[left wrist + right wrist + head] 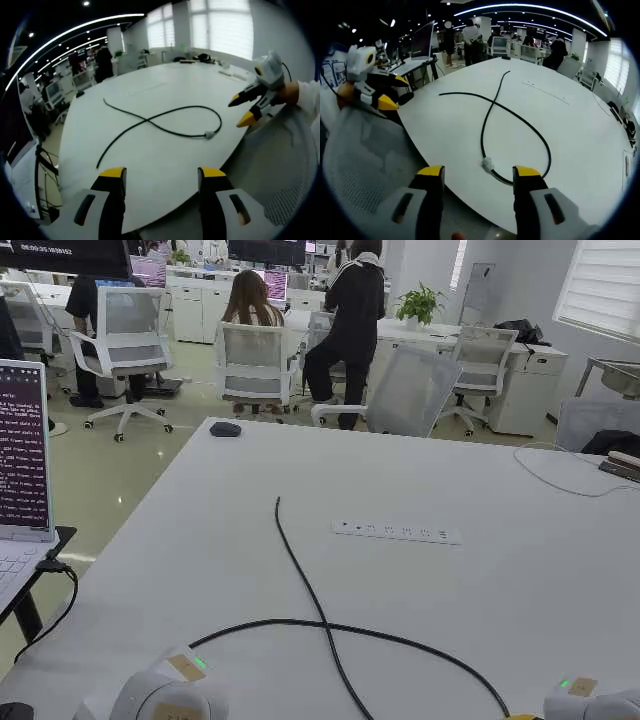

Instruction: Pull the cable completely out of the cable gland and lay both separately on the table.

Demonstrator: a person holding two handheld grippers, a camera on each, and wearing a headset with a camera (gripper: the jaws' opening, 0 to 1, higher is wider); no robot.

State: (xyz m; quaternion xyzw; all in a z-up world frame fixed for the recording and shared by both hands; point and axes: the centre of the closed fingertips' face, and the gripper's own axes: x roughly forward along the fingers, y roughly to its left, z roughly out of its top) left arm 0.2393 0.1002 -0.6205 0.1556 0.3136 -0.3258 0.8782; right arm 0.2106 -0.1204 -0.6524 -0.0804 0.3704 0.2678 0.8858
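Observation:
A long black cable [310, 590] lies on the white table [520, 580], crossing itself in a loop. A small pale cable gland [487, 163] sits on the cable's end by the table's near edge, also in the left gripper view [210, 134]. My right gripper [478, 171] is open and empty, hovering just short of the gland at the table edge. My left gripper [162, 172] is open and empty too, over the near edge and well left of the gland. Each gripper shows in the other's view, the right gripper [245, 107] and the left gripper [385, 95], both with jaws apart.
A white power strip [397, 532] lies mid-table beyond the cable and a dark mouse [225, 429] sits at the far edge. A laptop [22, 455] stands on a stand to the left. A thin white cord [560, 485] trails at the right. Office chairs and people stand behind the table.

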